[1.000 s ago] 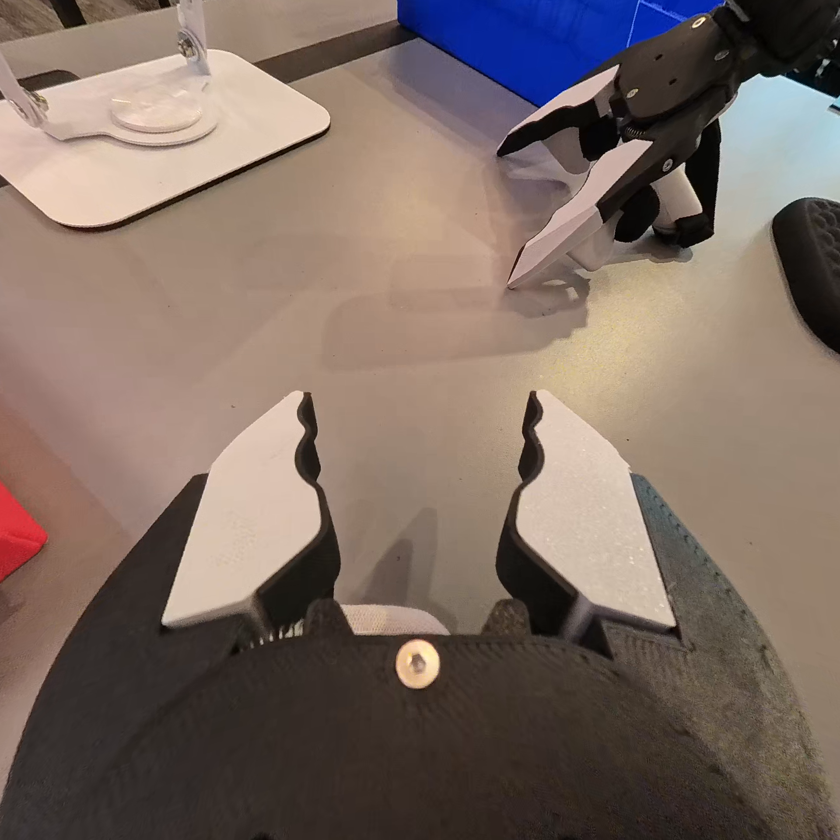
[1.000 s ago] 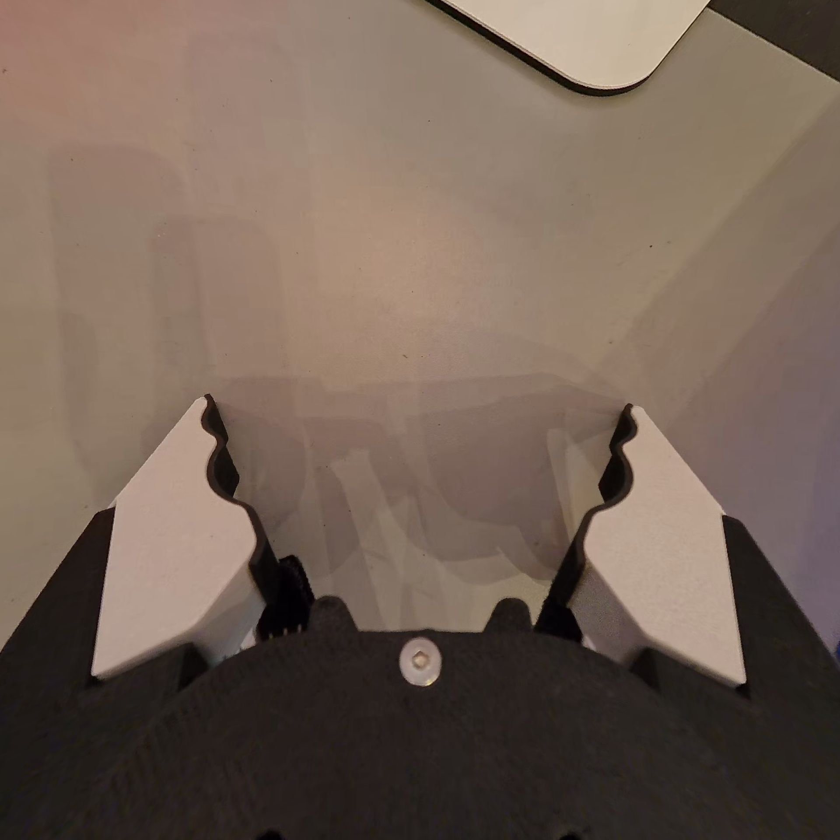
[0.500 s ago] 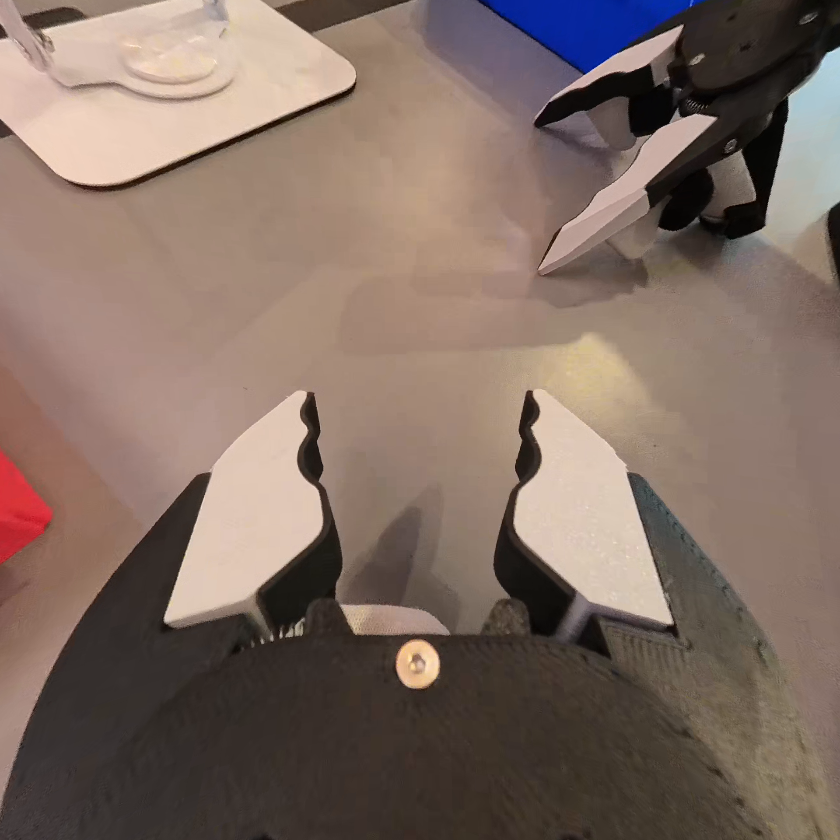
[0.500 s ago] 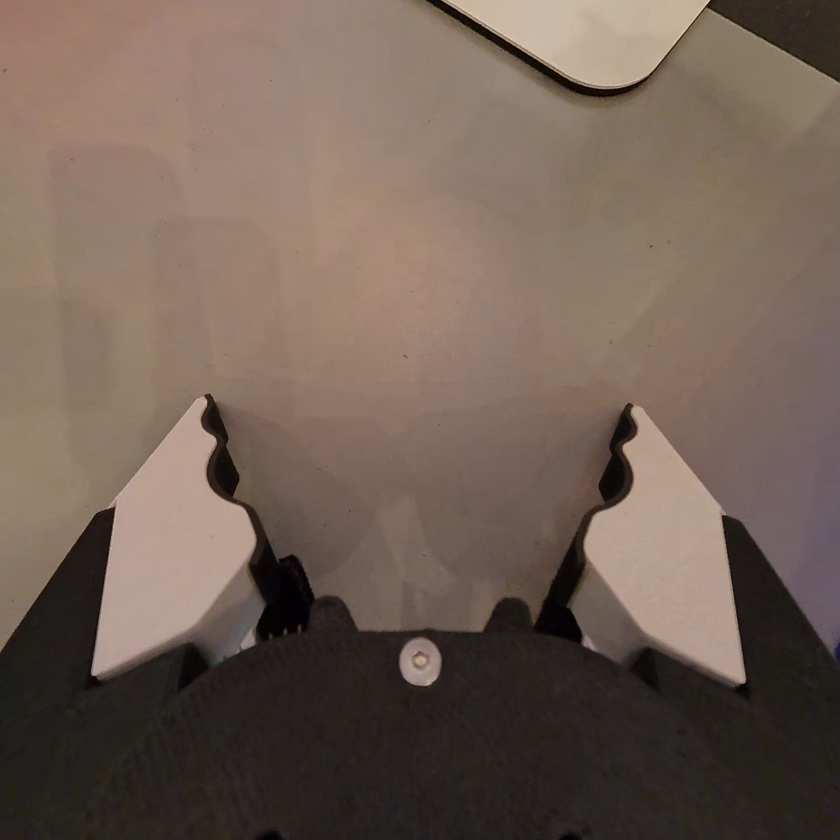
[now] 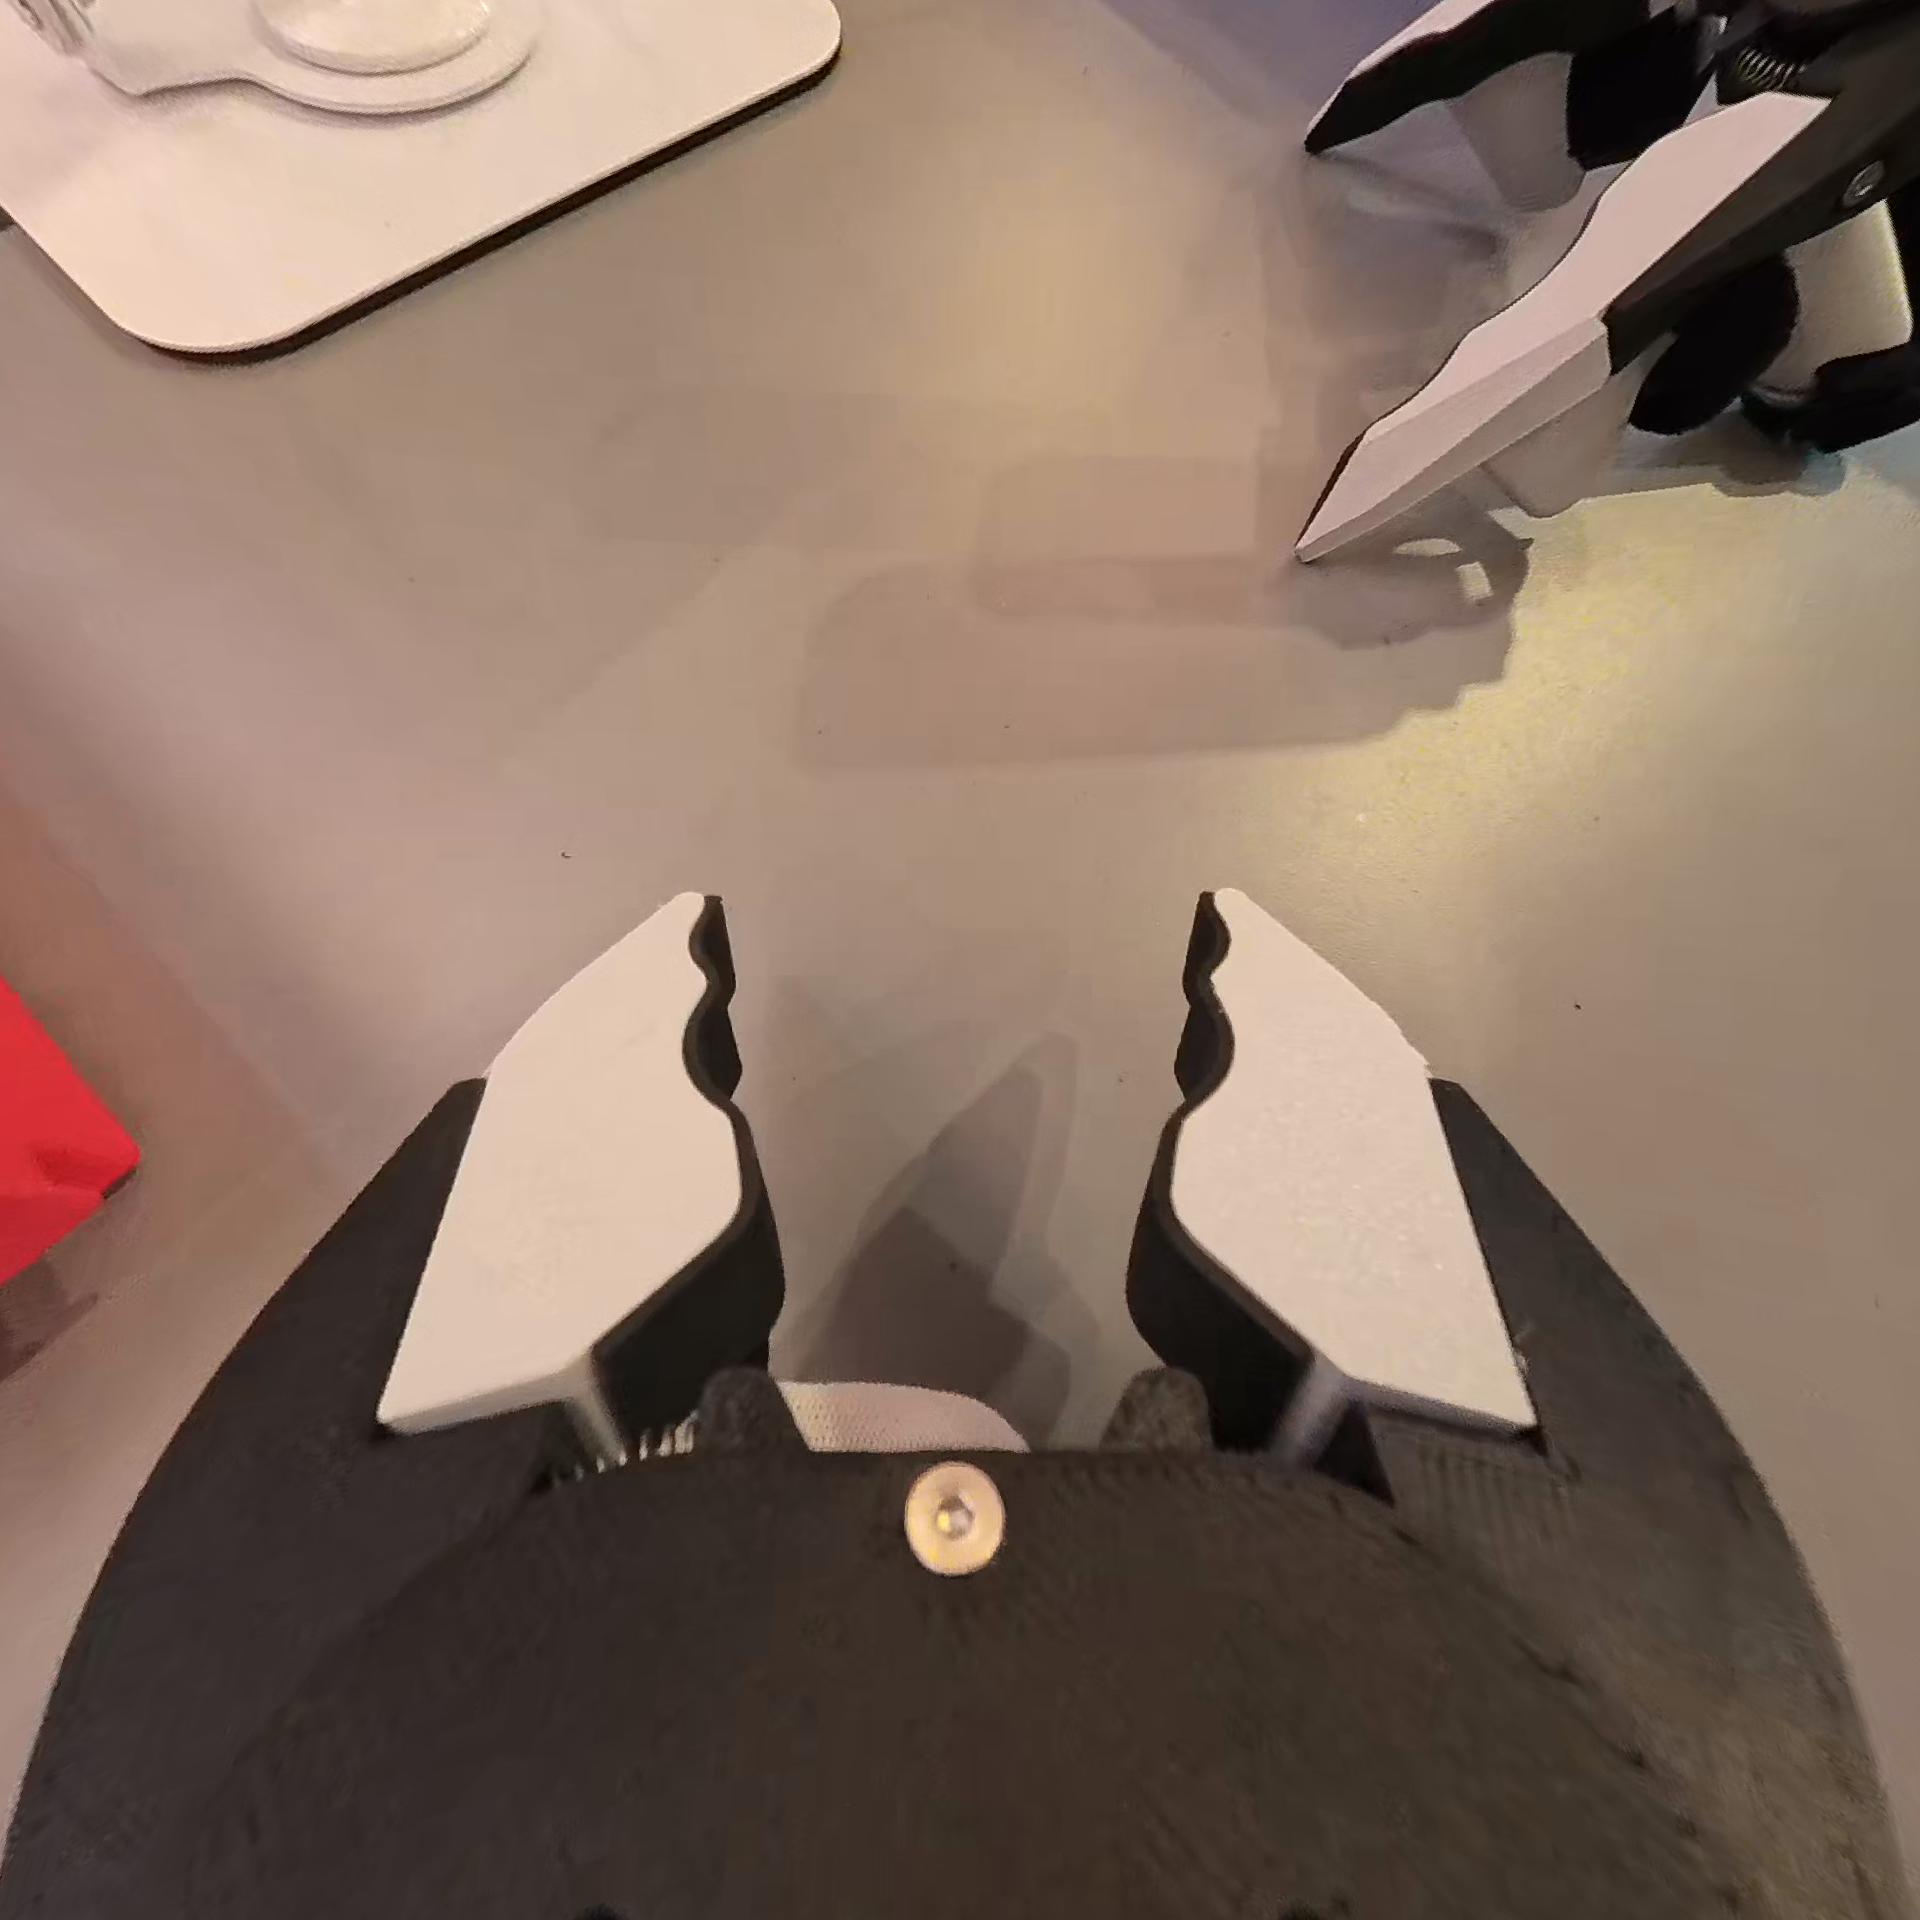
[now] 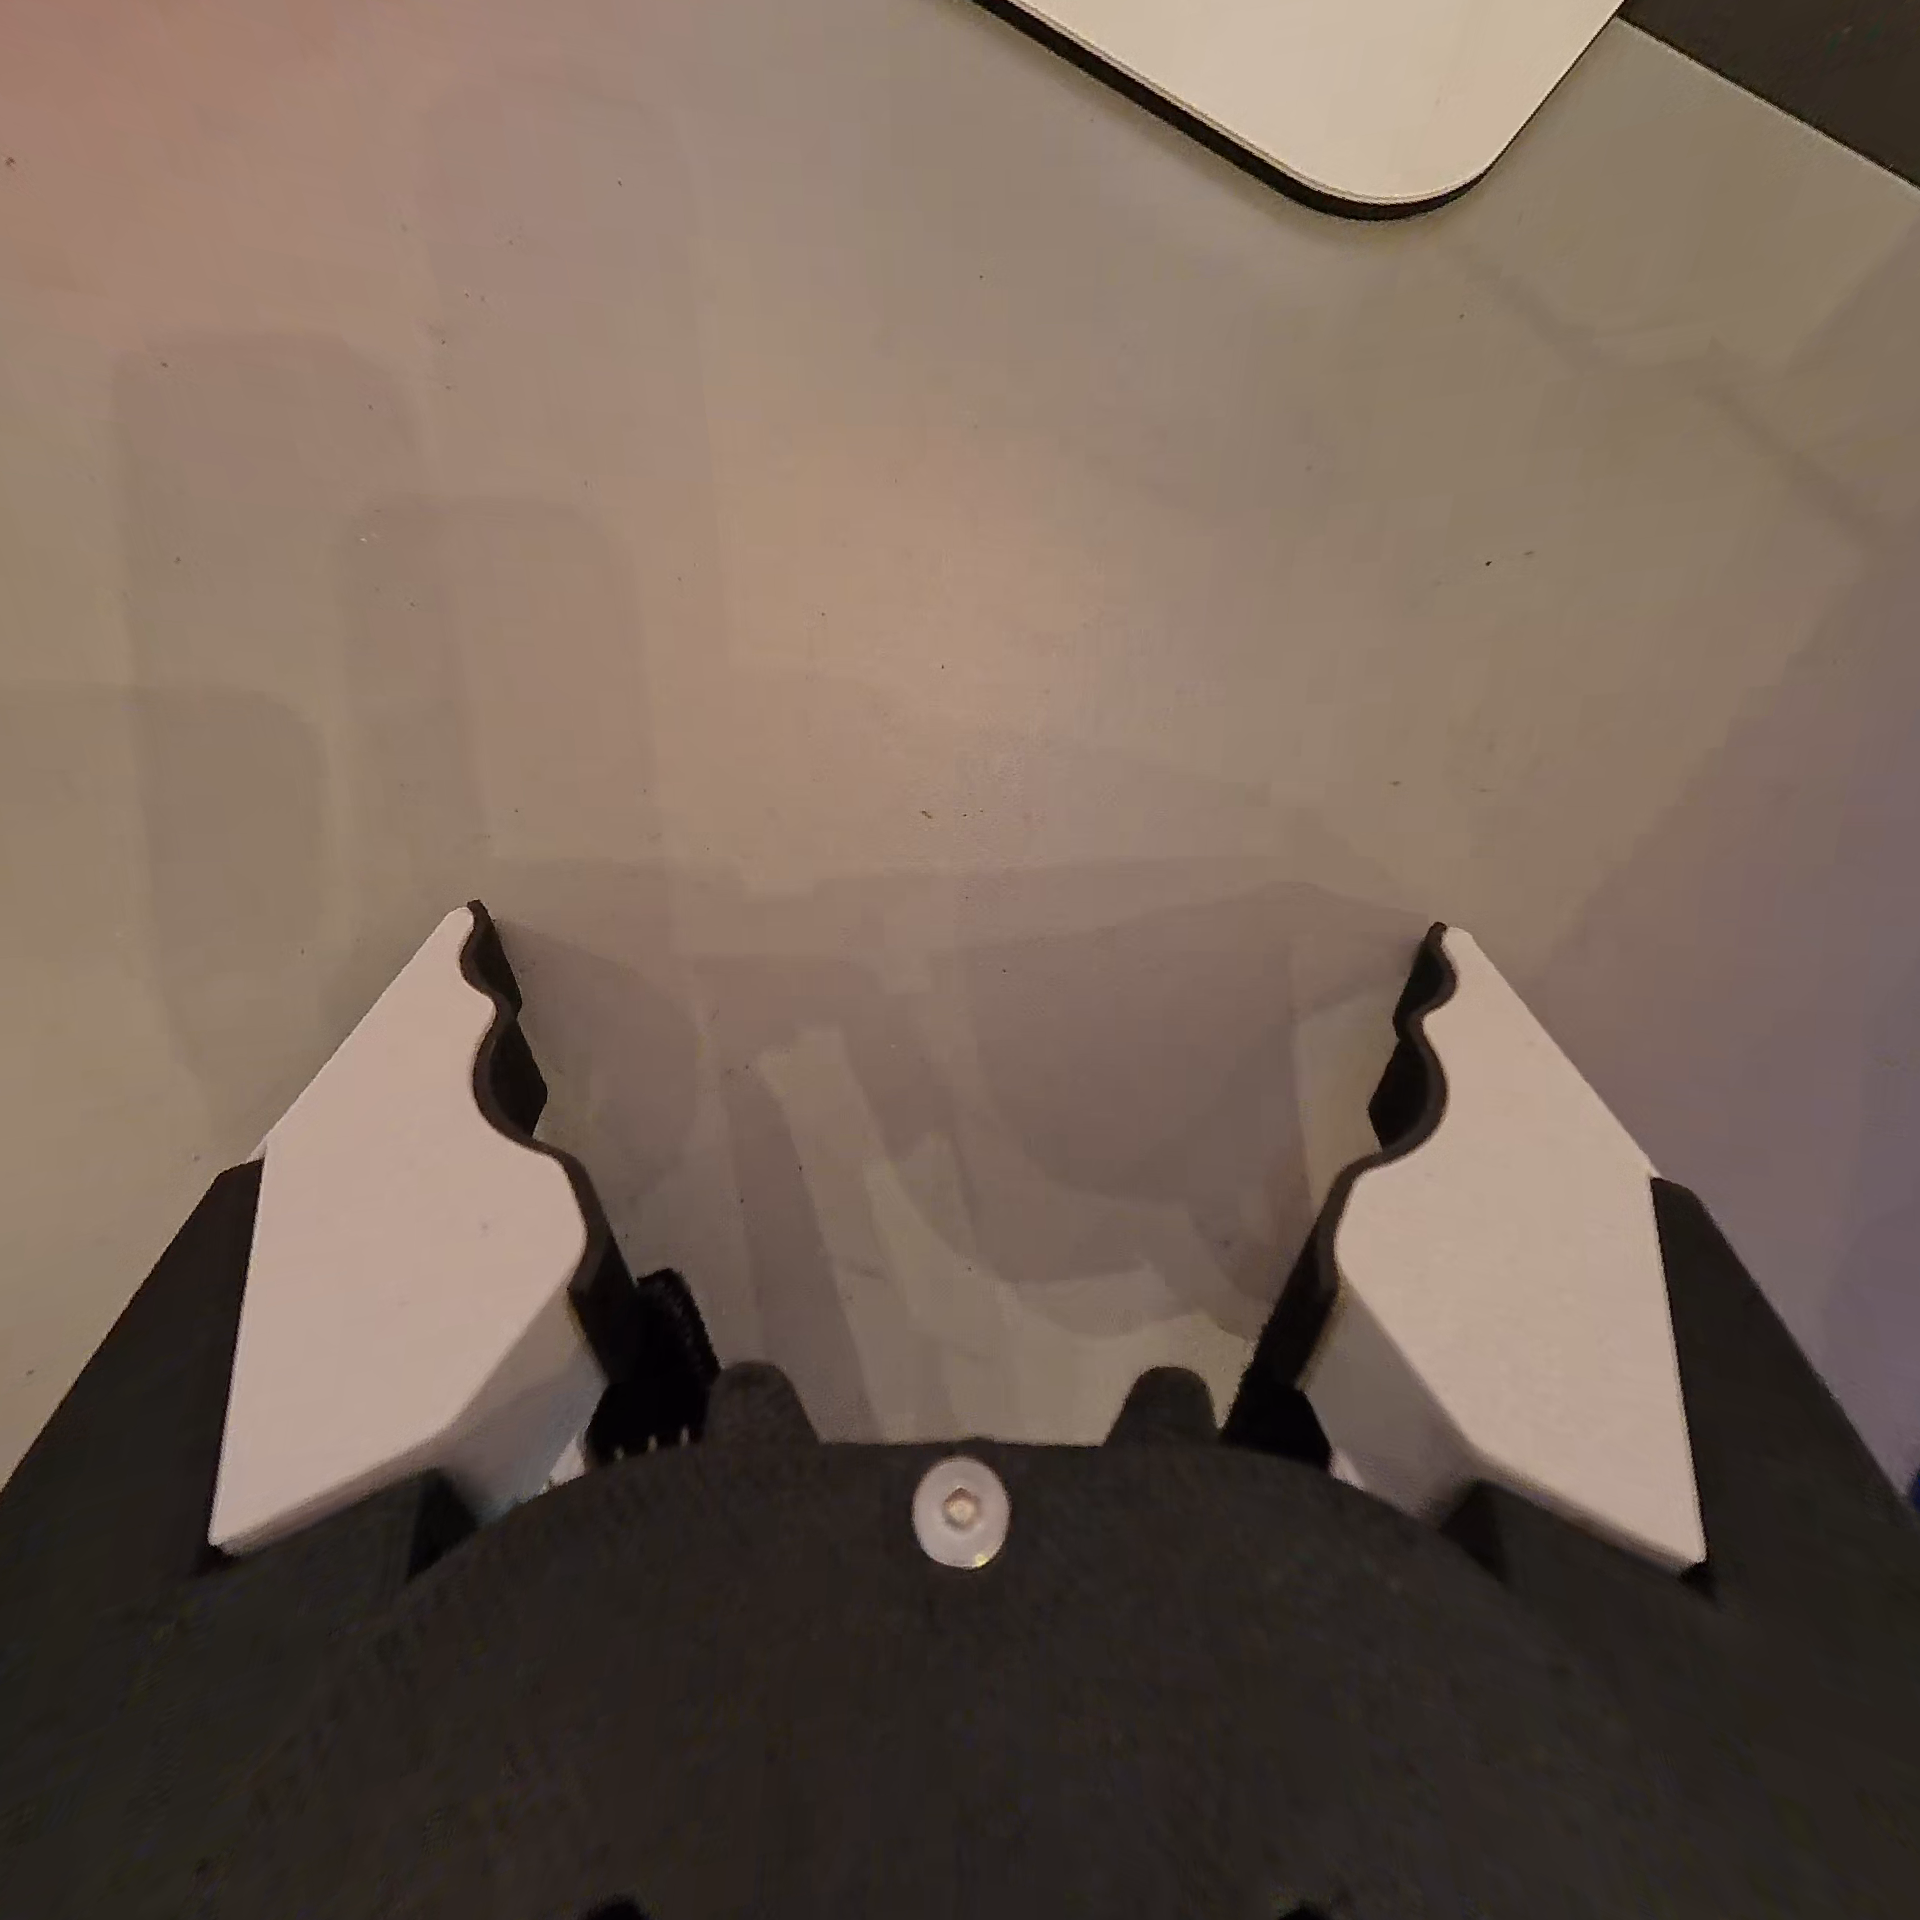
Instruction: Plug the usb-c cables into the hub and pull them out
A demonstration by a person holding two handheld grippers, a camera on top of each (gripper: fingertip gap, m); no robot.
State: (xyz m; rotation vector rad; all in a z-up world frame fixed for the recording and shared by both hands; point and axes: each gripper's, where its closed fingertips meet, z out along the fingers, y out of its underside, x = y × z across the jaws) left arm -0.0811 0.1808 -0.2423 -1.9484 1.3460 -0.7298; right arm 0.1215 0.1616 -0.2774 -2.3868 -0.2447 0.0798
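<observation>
No hub and no usb-c cable shows in either view. My left gripper (image 5: 961, 904) is open and empty, low over the bare grey table (image 5: 727, 623). My right gripper (image 6: 956, 925) is open wide and empty, also over bare table (image 6: 935, 520). The right gripper also shows in the left wrist view (image 5: 1311, 343) at the top right, its jaws apart, with one white fingertip (image 5: 1351, 520) close to or touching the table.
A white flat base with rounded corners (image 5: 312, 208) lies at the far left and carries a clear stand part (image 5: 395, 52). Its corner shows in the right wrist view (image 6: 1351, 94). A red object (image 5: 42, 1143) sits at the left edge.
The left gripper has moved forward and to the right, so the white base and the right gripper shifted toward the frame edges. The right gripper has barely moved and stays open.
</observation>
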